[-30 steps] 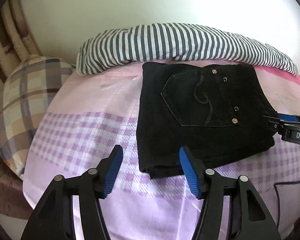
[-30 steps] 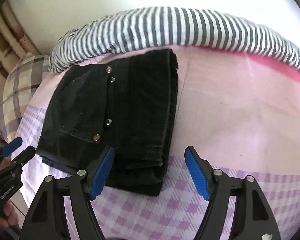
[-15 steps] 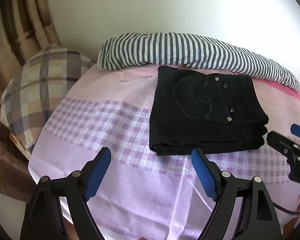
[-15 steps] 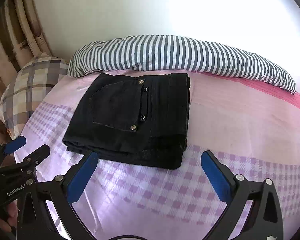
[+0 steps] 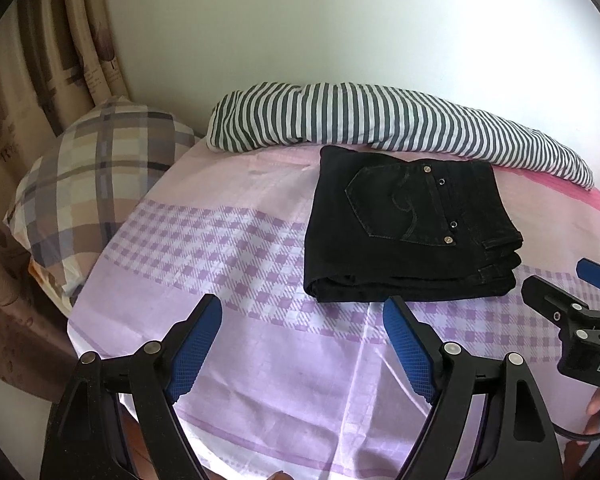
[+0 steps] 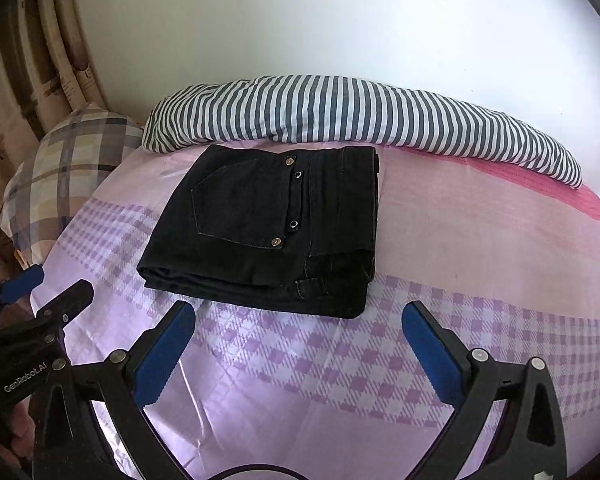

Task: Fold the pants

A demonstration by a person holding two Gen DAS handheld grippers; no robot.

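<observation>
The black pants (image 5: 408, 228) lie folded in a compact stack on the pink and purple bed sheet, back pocket up; they also show in the right wrist view (image 6: 268, 224). My left gripper (image 5: 302, 330) is open and empty, held back from the stack's near edge. My right gripper (image 6: 298, 338) is open and empty, also short of the stack. Each gripper shows at the edge of the other's view: the right one (image 5: 568, 296) and the left one (image 6: 40, 292).
A grey and white striped bolster (image 5: 380, 120) lies along the wall behind the pants. A plaid pillow (image 5: 88, 184) sits at the left by a curtain (image 5: 32, 72). The bed's near edge (image 5: 100, 364) drops off at lower left.
Both grippers have pulled back and up from the folded pants and opened wider. The pants lie still on the sheet.
</observation>
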